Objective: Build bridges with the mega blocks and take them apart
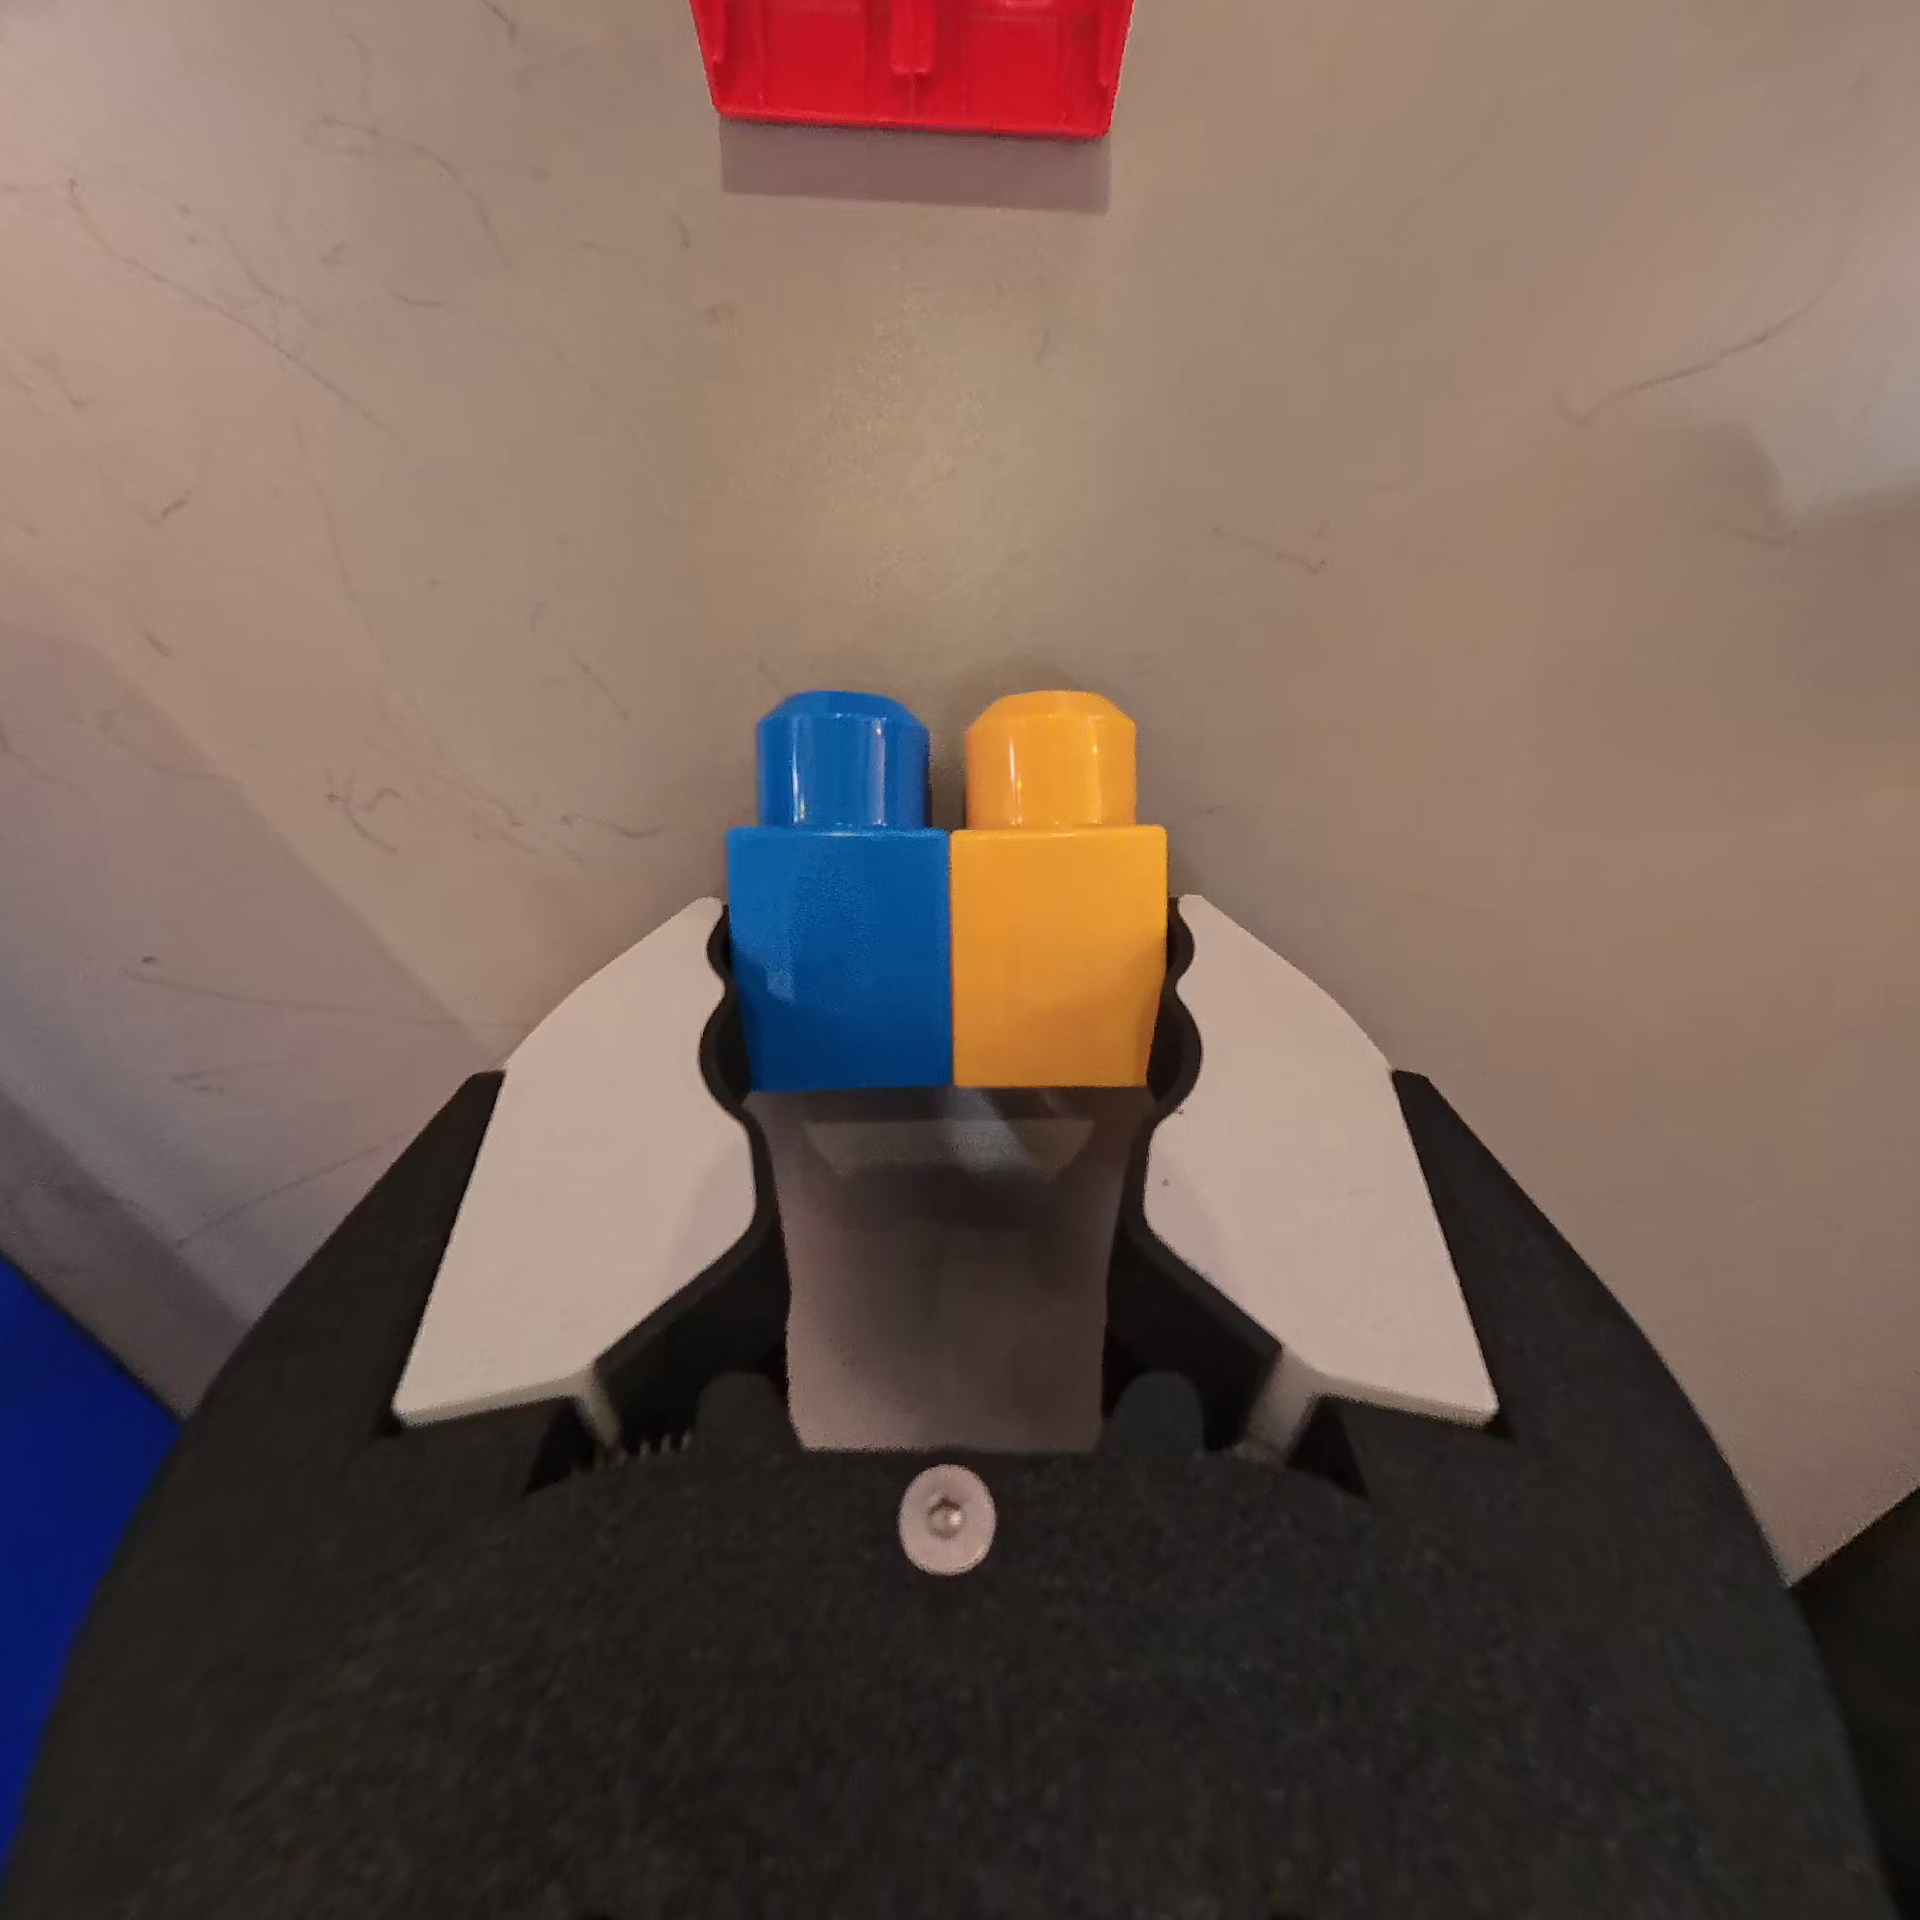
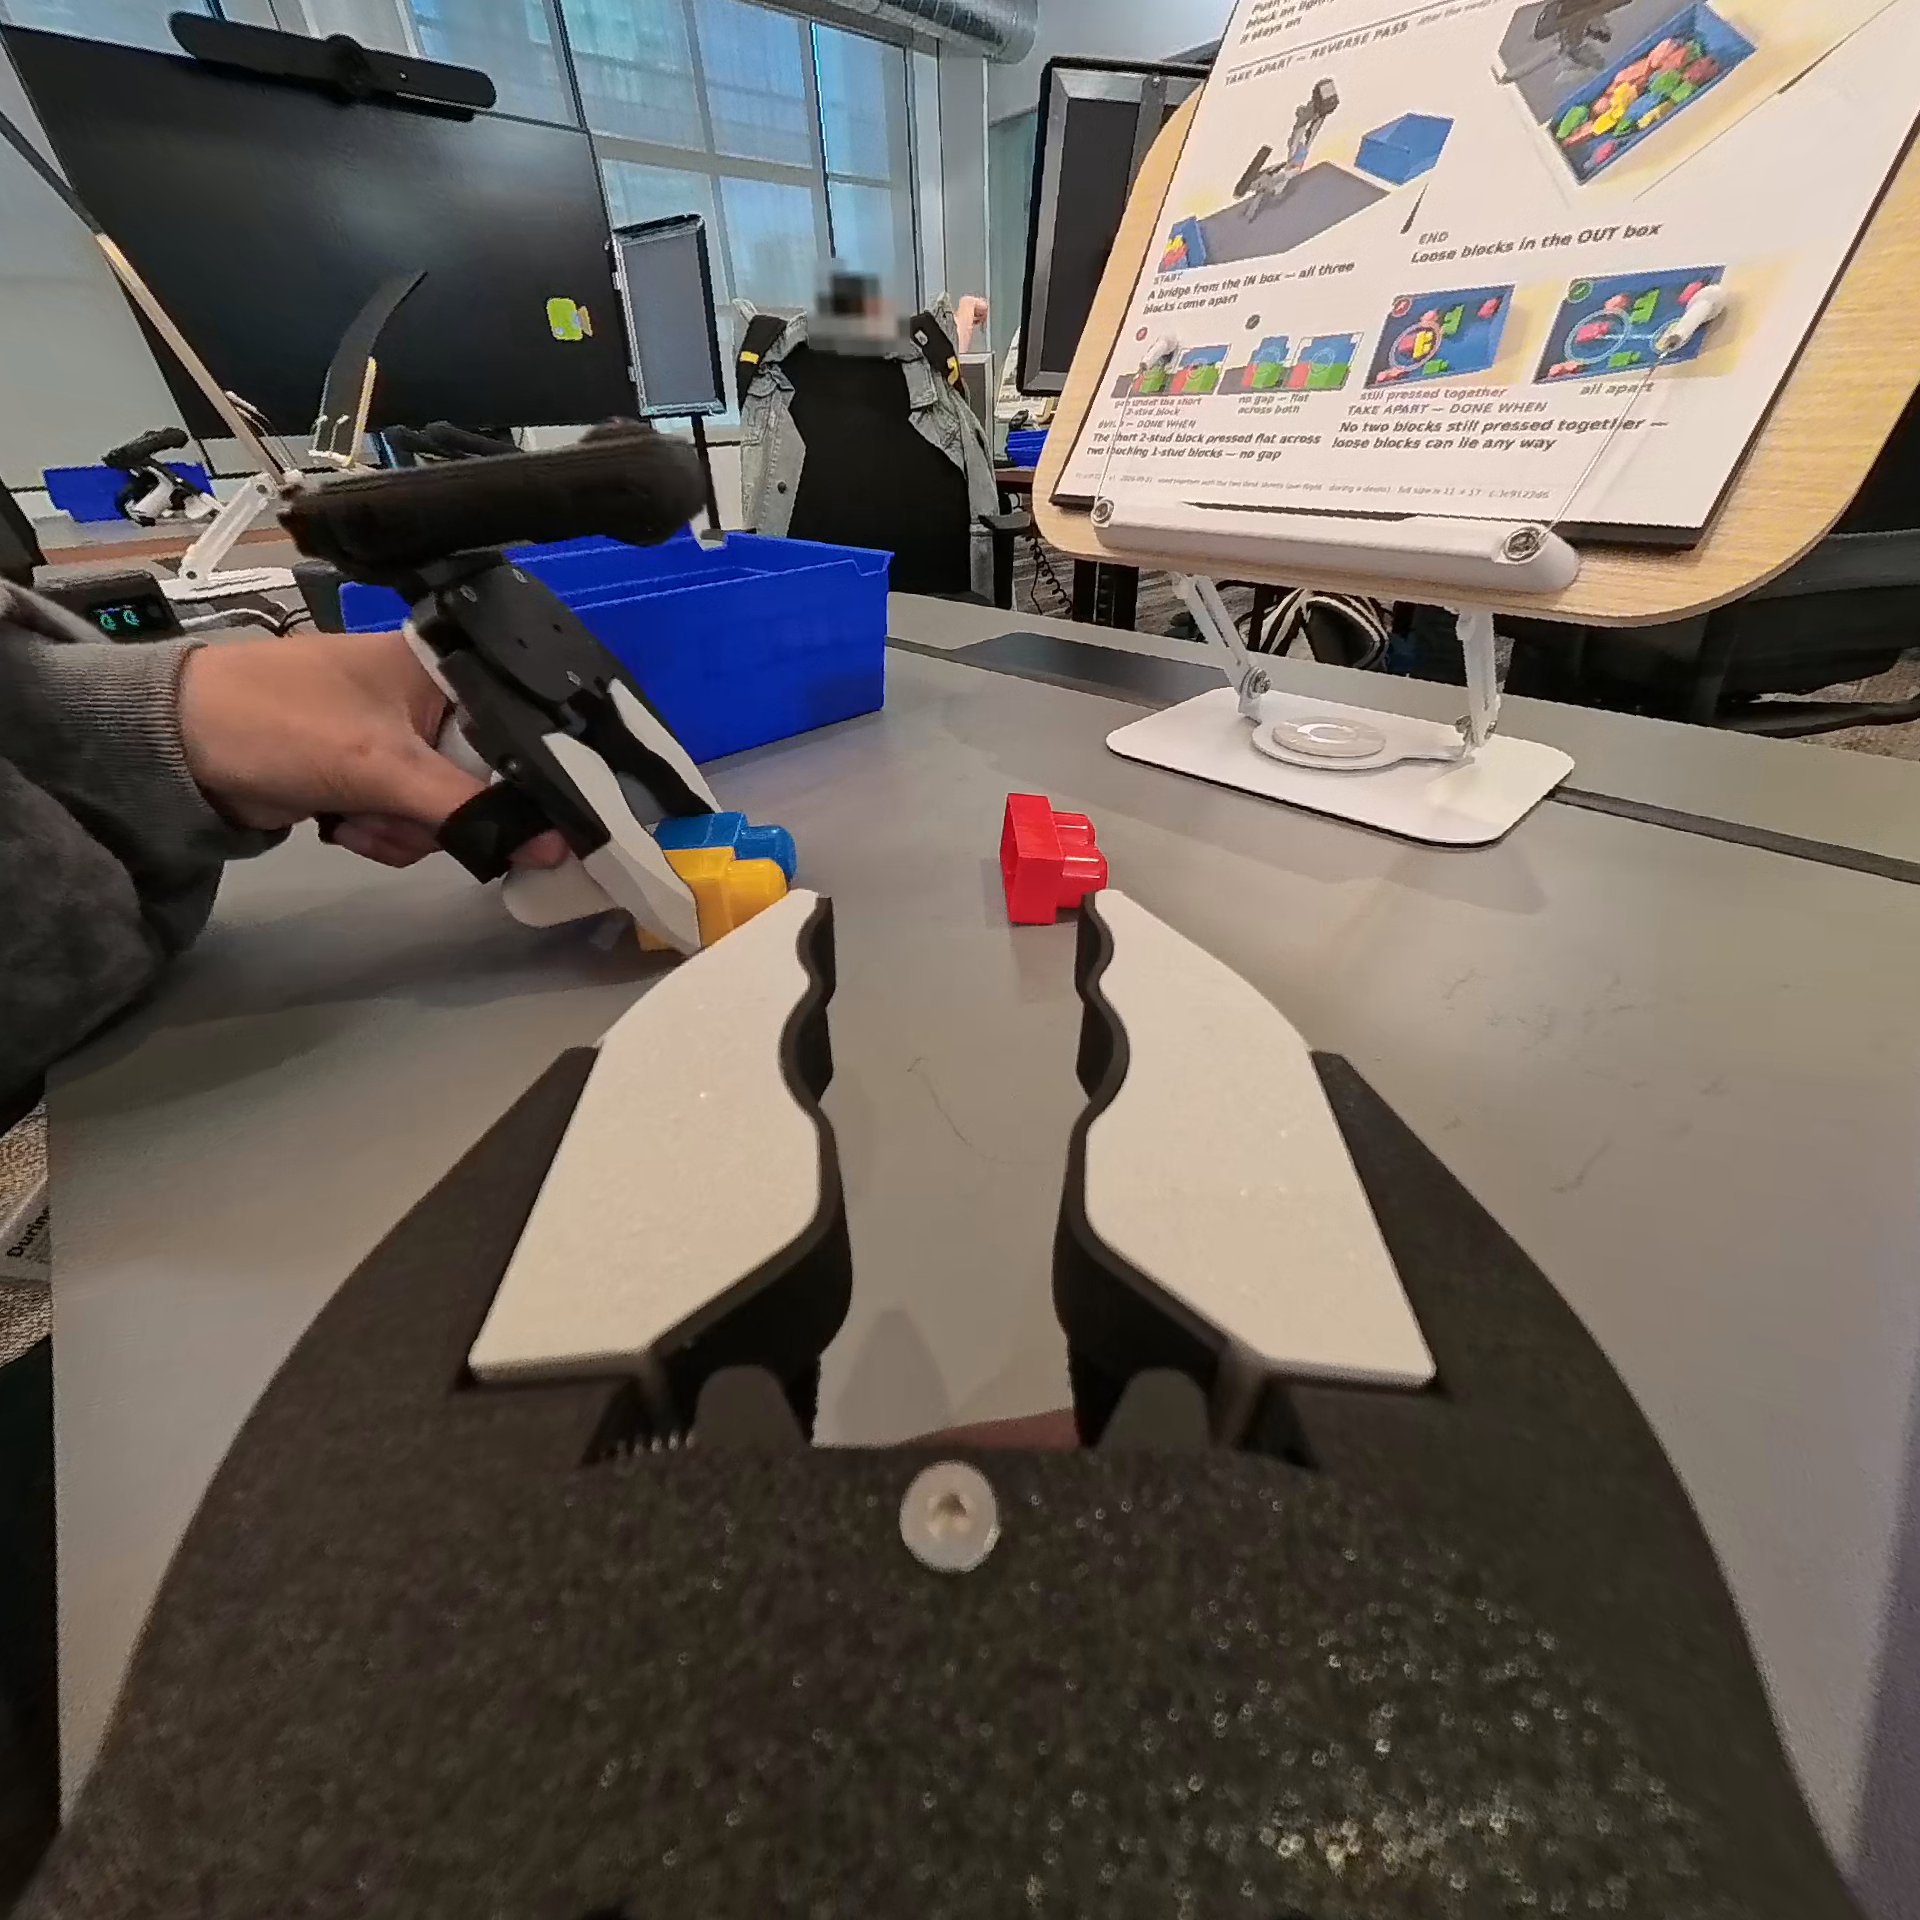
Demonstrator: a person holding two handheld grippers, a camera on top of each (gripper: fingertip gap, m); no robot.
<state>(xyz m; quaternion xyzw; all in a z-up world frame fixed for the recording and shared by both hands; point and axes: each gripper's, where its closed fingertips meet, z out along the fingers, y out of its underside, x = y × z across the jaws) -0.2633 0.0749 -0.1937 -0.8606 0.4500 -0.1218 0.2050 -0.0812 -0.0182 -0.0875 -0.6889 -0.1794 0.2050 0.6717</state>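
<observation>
Left gripper [image 1: 948, 987] clamps two one-stud blocks pressed side by side — blue block [image 1: 840, 935] and yellow block [image 1: 1055, 935], glossy plastic, studs pointing to 12 o'clock, lying on the grey table [image 1: 416, 468]. Red block [image 1: 909, 62], two-stud, lies on its side at 12 o'clock, well apart; its hollow underside faces the left wrist view. Right gripper [image 2: 954, 925] stands open, holding nothing, with the red block just beyond its tips. Blue bin [image 2: 727, 634] at 11 o'clock. Instruction sheet [image 2: 1455, 260] on a stand at 1 o'clock — printed, wording not reported.
</observation>
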